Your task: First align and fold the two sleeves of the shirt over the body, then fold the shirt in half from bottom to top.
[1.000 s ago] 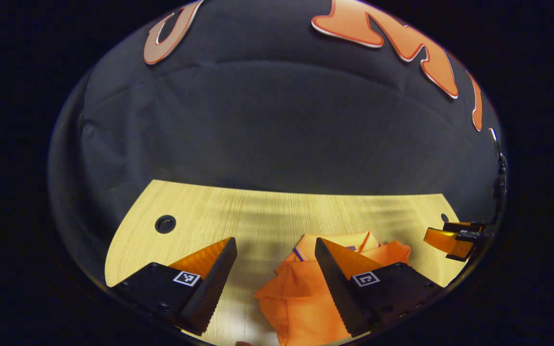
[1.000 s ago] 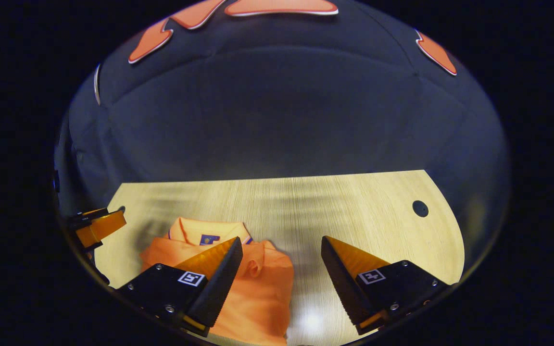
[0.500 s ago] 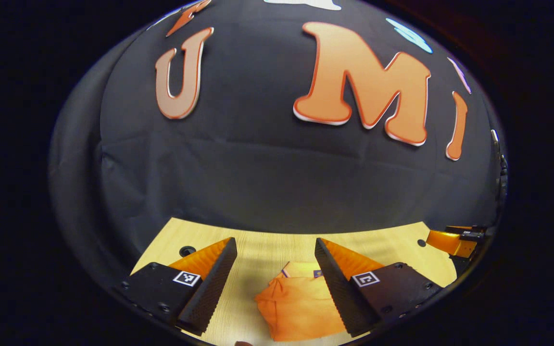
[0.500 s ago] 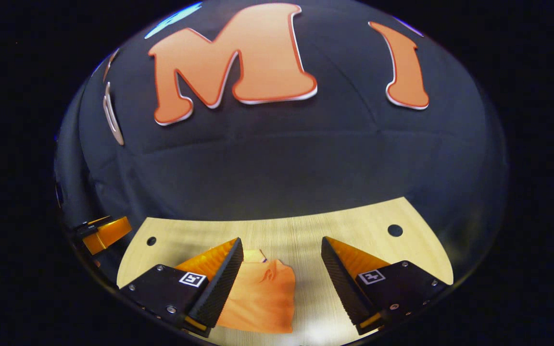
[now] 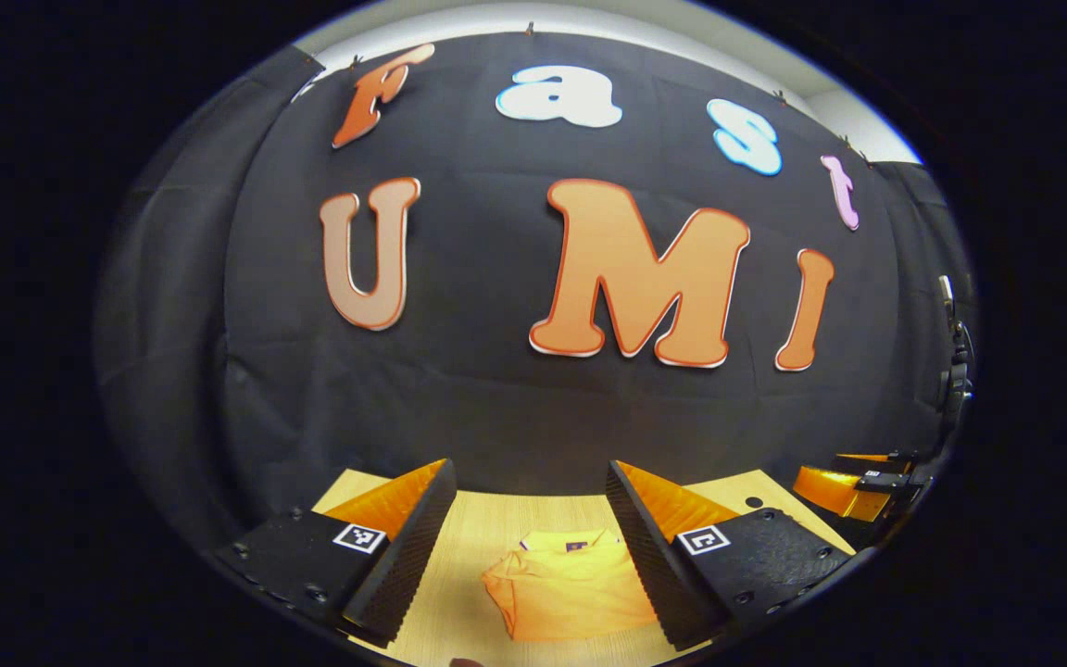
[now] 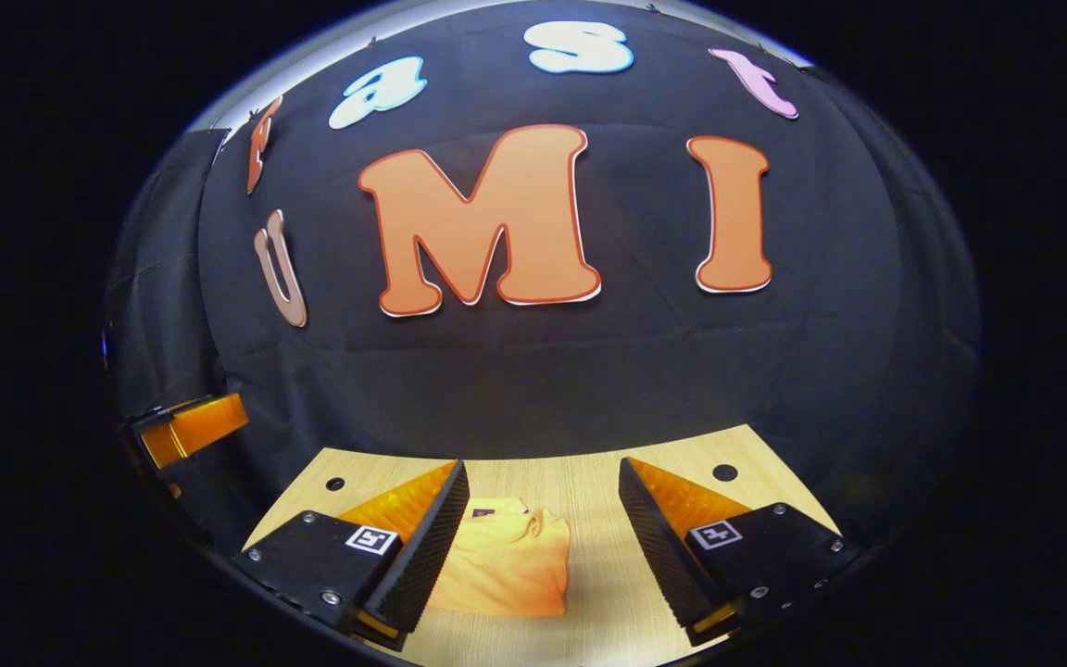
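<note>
An orange shirt (image 5: 566,584) lies folded into a compact packet on the wooden table (image 5: 483,528), collar toward the wall. In the left gripper view my left gripper (image 5: 531,477) hangs open above and short of it, nothing between the fingers. The same shirt (image 6: 506,565) sits low and left of centre in the right gripper view, partly behind my right gripper's left finger. My right gripper (image 6: 543,472) is open and holds nothing. The right gripper (image 5: 853,486) shows at the right edge of the left gripper view; the left gripper (image 6: 191,431) shows at the left edge of the right gripper view.
The light wooden table (image 6: 589,482) has round cable holes near its back corners (image 6: 725,472) (image 6: 335,484). The black cloth wall (image 6: 533,371) rises directly behind the table.
Both grippers have pulled back and tilted up from the shirt, staying open. The shirt looks smaller and lower, and much more of the wall has come into view.
</note>
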